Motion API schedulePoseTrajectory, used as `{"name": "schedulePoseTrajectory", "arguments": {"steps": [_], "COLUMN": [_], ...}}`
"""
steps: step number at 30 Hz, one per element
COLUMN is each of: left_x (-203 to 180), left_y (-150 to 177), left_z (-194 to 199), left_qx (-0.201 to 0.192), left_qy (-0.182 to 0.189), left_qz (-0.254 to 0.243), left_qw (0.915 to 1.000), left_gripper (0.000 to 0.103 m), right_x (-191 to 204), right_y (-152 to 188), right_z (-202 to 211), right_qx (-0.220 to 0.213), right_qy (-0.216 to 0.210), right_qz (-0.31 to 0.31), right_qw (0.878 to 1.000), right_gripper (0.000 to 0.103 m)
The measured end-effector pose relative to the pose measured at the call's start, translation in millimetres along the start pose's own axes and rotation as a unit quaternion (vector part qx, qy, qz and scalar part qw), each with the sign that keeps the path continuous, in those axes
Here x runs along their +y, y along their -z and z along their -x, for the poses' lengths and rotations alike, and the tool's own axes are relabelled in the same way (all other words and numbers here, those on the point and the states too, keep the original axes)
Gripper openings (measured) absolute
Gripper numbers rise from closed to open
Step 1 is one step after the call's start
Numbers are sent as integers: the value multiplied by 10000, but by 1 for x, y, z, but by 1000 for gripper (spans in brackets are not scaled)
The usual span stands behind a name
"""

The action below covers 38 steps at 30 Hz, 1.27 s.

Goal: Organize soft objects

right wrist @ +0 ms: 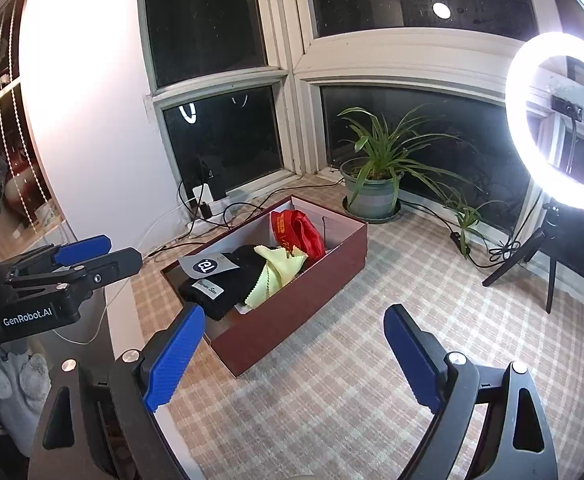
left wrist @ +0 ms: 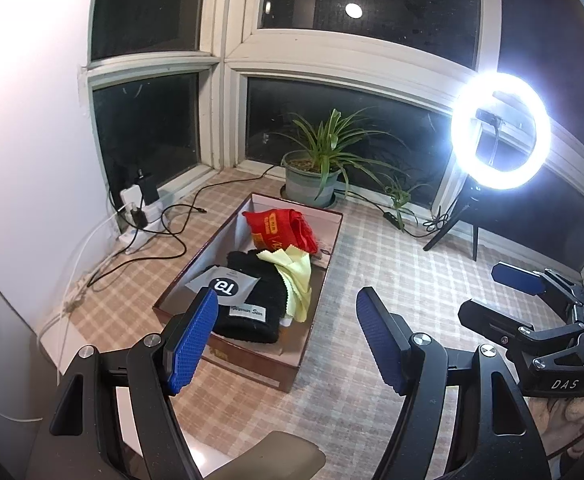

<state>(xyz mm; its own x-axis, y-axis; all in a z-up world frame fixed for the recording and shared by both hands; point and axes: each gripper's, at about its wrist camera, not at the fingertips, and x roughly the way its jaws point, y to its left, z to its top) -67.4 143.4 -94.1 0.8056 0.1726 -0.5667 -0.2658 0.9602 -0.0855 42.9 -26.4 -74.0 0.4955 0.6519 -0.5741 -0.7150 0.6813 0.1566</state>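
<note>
At the far left a power strip (left wrist: 140, 216) with tangled cables is lying by the wall on the checked worktop (left wrist: 392, 280). Next, the left gripper (left wrist: 288, 340) is hovering before the brown box (left wrist: 252, 364), its jaws standing wide apart and holding nothing. Inside the box, the soft things are lying together: a grey labelled pouch (left wrist: 224, 286), a black knitted piece (left wrist: 258, 304), a pale yellow cloth (left wrist: 296, 280) and a red fabric bag (left wrist: 280, 230) at the far end. Further right, the right gripper (right wrist: 296, 350) is also standing spread and empty, over bare worktop. It seems the sorting is nearly done or pausing; the next move probably calls for tidying the loose yellow cloth, which is draping untidily.
</note>
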Motion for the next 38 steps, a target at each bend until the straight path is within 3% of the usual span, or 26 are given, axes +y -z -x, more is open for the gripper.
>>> {"name": "schedulePoseTrajectory", "arguments": {"steps": [38], "left_x": [-2], "left_y": [4], "left_z": [4], "left_qx": [-16], "left_qy": [-7], "left_qz": [33], "left_qw": [10000], "left_gripper": [72], "right_x": [-5], "right_y": [8], "right_z": [1], "right_qx": [83], "right_qy": [36], "right_qz": [-89], "right_qw": [9999], "right_gripper": [89]}}
